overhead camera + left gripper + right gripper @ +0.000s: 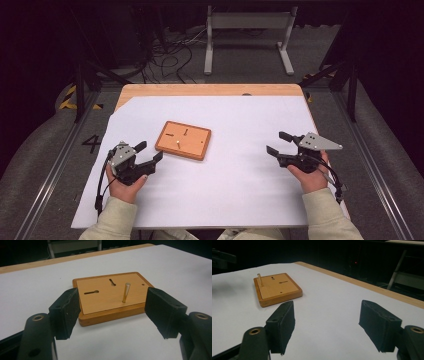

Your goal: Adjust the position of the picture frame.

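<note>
A flat wooden block point(183, 140) lies on the white sheet left of centre, with two keyhole slots and a thin brass peg point(178, 142) standing upright in it. In the left gripper view the block point(110, 298) and its peg point(125, 292) sit just beyond the jaws. My left gripper point(149, 151) rests near the block's front left corner, open and holding nothing. My right gripper point(279, 142) is at the right side of the sheet, open and holding nothing, well apart from the block point(277, 288). The peg point(259, 280) stands at the block's left end in the right gripper view.
The white sheet point(240, 175) covers a wooden table whose bare far edge point(210, 90) shows. Beyond it are a metal stand point(247, 35), cables on the floor point(170, 55), and rails along both sides.
</note>
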`<control>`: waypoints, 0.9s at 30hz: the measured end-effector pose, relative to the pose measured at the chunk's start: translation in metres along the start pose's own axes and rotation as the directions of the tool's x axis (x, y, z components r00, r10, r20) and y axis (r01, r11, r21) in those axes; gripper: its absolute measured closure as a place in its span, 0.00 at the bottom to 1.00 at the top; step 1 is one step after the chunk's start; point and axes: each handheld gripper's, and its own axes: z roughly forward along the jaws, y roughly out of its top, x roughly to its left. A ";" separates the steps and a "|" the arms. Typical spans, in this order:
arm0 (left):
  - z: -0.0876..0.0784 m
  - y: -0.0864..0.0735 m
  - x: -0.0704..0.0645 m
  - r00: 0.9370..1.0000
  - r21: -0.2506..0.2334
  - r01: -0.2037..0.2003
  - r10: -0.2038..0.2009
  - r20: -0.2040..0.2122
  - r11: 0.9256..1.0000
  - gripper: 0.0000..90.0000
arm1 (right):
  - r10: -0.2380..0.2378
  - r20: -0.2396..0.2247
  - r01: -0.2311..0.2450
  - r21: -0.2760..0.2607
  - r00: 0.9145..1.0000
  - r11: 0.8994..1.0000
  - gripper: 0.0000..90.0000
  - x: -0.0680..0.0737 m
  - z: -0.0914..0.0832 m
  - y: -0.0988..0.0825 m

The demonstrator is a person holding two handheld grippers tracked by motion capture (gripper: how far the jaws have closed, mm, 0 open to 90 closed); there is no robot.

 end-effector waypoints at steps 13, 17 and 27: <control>-0.001 0.002 0.003 1.000 0.007 0.000 0.000 -0.003 1.000 0.33 | 0.004 0.006 -0.004 -0.006 1.000 1.000 0.32 -0.002 -0.002 0.000; -0.001 0.002 0.002 1.000 0.007 0.000 0.000 -0.001 1.000 0.32 | 0.007 0.008 -0.007 -0.012 1.000 1.000 0.32 -0.002 -0.003 0.000; 0.001 0.004 0.003 1.000 0.025 0.008 -0.008 -0.011 1.000 0.34 | 0.011 0.017 -0.011 -0.010 1.000 1.000 0.32 -0.003 -0.003 -0.001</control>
